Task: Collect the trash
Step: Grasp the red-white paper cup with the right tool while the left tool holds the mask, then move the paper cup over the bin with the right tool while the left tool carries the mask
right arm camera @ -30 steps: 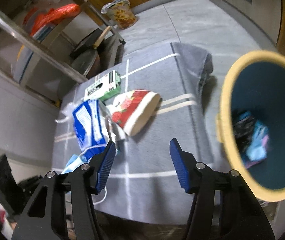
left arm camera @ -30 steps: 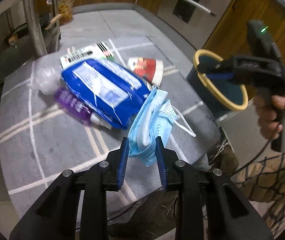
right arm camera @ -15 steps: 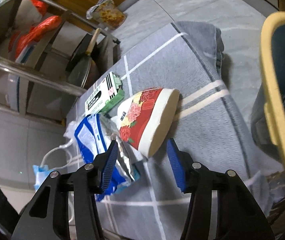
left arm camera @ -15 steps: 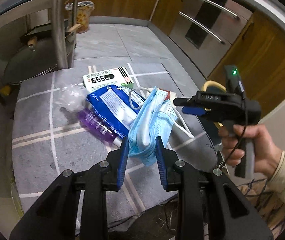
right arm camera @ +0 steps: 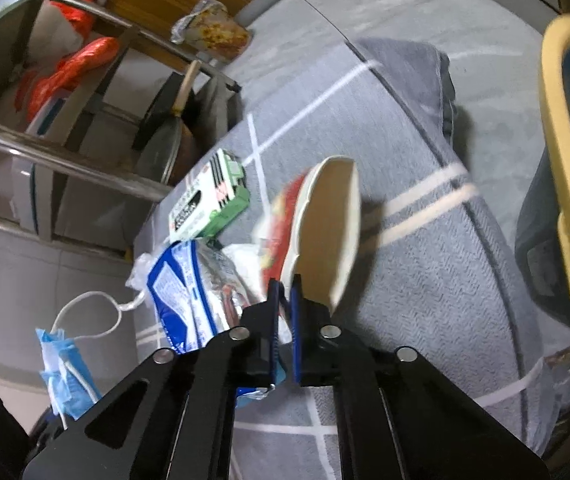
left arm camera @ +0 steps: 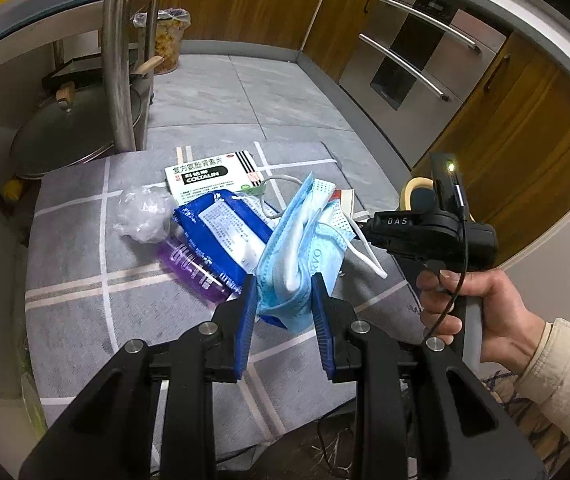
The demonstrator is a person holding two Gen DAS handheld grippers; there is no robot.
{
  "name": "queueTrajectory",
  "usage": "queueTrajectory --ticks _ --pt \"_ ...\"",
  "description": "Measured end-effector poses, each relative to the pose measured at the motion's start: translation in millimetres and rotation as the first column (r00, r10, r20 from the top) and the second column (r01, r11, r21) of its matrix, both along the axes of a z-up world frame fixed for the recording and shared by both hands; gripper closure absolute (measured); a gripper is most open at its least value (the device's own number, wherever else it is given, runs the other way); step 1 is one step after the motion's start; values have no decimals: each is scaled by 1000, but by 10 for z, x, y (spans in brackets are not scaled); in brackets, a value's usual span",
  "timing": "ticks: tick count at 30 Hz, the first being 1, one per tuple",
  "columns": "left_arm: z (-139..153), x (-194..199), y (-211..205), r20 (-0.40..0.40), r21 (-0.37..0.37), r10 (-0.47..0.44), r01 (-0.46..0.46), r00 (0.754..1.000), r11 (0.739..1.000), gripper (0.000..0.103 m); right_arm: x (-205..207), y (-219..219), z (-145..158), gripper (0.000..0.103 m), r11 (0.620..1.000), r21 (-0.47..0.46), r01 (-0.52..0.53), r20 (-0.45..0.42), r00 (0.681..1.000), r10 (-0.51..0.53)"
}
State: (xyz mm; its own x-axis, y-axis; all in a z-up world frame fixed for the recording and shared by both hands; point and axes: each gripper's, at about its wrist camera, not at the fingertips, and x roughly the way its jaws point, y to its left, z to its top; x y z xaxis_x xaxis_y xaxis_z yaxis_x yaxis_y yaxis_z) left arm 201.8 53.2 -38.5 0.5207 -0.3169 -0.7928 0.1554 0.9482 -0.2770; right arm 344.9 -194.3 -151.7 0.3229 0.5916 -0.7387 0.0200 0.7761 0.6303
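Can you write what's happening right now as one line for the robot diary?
left gripper: shut on blue face mask | right gripper: shut on red paper cup's rim | bin: nearby, at right

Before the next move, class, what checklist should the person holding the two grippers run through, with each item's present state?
1. Left gripper clamped on face mask: ok.
2. Right gripper shut on paper cup rim: ok.
3. Bin mouth open: ok.
4. Mask loops clear of blue packet: cannot tell.
5. Cloth cleared of trash: not ok; medicine box remains.
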Motion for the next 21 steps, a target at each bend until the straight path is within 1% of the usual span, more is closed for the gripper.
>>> queueTrajectory --ticks 5,10,15,21 --pt "25 31 -73 9 14 -4 4 1000 1000 76 -40 -105 227 99 1000 -28 1 53 999 1" --pt "40 86 -174 10 18 -6 6 1000 1000 76 -136 -317 488 99 993 -120 -12 95 995 23" --pt "50 167 -381 6 21 -25 24 1000 999 76 -287 -602 750 99 972 -233 -21 143 988 56" --pt "80 197 -686 14 23 -68 68 998 997 76 -504 -967 977 99 952 -306 -14 177 982 71"
